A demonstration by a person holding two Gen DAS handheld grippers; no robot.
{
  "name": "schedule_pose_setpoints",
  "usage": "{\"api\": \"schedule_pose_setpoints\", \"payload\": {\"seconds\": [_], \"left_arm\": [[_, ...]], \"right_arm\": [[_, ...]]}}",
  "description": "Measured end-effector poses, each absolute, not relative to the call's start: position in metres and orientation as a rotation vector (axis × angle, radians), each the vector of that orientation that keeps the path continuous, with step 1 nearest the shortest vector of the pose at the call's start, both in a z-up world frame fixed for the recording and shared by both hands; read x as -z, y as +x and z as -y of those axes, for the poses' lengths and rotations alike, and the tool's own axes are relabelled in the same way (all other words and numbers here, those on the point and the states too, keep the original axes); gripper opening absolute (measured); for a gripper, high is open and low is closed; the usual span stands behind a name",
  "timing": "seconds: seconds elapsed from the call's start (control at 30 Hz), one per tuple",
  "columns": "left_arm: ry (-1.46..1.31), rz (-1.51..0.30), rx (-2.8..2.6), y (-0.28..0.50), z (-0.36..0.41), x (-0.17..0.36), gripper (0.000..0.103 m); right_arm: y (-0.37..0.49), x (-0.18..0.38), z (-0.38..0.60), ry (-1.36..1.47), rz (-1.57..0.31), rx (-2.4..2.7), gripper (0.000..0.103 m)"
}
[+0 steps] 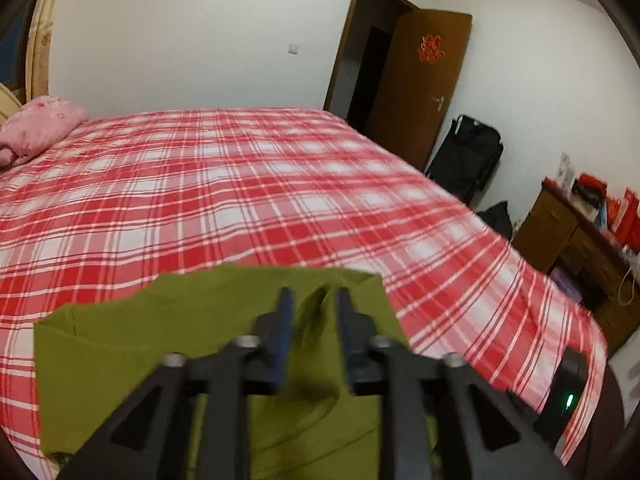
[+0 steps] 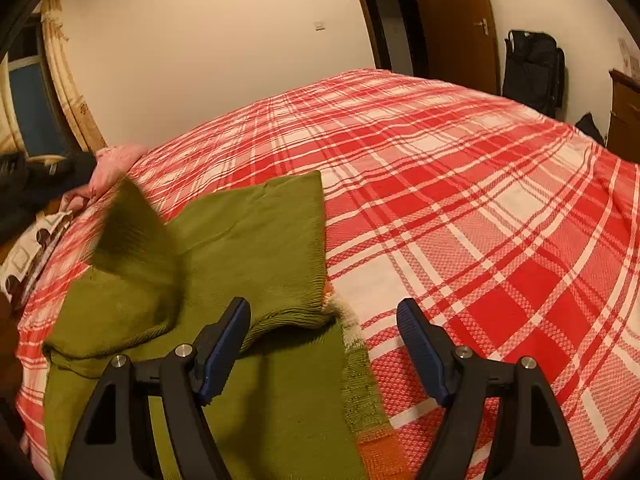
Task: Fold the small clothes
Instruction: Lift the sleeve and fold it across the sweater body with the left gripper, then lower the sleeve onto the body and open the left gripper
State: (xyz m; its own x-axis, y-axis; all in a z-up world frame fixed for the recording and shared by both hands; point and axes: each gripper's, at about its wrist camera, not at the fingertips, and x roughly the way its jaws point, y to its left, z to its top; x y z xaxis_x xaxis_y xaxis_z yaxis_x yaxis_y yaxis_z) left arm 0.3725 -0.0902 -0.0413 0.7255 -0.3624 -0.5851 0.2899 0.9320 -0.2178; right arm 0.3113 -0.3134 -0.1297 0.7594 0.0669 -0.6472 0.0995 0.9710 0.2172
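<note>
On plaid bed (image 2: 460, 184) — olive sweater (image 2: 248, 240), part-folded

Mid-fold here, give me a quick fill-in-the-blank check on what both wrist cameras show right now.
1. The garment being folded is ____ in colour.
2. It lies on a bedspread with a red and white ____ pattern.
3. The right gripper has its jaws ____, nothing between them.
4. At the head of the bed lies a ____ pillow.

Missing words: green; plaid; open; pink
</note>
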Motion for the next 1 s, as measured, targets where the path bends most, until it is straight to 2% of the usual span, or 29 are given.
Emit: {"api": "schedule_pose_setpoints", "payload": {"seconds": [0.03,0.07,0.13,0.43,0.6,0.8,0.83,0.87,0.93,1.0], "left_arm": [[-0.104,-0.656,0.360,0.366,0.087,0.040,0.054],[-0.096,-0.640,0.361,0.361,0.083,0.039,0.060],[-0.058,-0.615,0.360,0.346,0.072,0.037,0.064],[0.185,-0.659,0.063,0.294,-0.039,0.083,0.070],[0.087,-0.701,-0.089,0.301,-0.097,0.109,0.070],[0.024,-0.802,-0.100,0.322,-0.104,0.144,0.070],[0.033,-0.811,-0.099,0.320,-0.105,0.149,0.070],[0.044,-0.810,-0.097,0.316,-0.105,0.151,0.070],[0.045,-0.802,-0.083,0.310,-0.108,0.151,0.071],[0.067,-0.811,-0.087,0.308,-0.111,0.152,0.077]], "right_arm": [[0.311,0.130,0.315,0.253,-0.713,0.017,0.076],[0.312,0.131,0.315,0.257,-0.712,0.016,0.076],[0.311,0.130,0.316,0.261,-0.706,0.008,0.076],[0.323,0.105,0.310,0.297,-0.690,-0.139,0.076],[0.365,0.086,0.285,0.256,-0.711,-0.164,0.076],[0.438,0.108,0.252,0.131,-0.891,-0.090,0.076],[0.441,0.114,0.254,0.121,-0.906,-0.056,0.070],[0.440,0.118,0.258,0.127,-0.921,-0.046,0.058],[0.429,0.127,0.268,0.102,-0.968,-0.011,0.054],[0.411,0.129,0.280,0.049,-0.966,0.033,0.054]]}}
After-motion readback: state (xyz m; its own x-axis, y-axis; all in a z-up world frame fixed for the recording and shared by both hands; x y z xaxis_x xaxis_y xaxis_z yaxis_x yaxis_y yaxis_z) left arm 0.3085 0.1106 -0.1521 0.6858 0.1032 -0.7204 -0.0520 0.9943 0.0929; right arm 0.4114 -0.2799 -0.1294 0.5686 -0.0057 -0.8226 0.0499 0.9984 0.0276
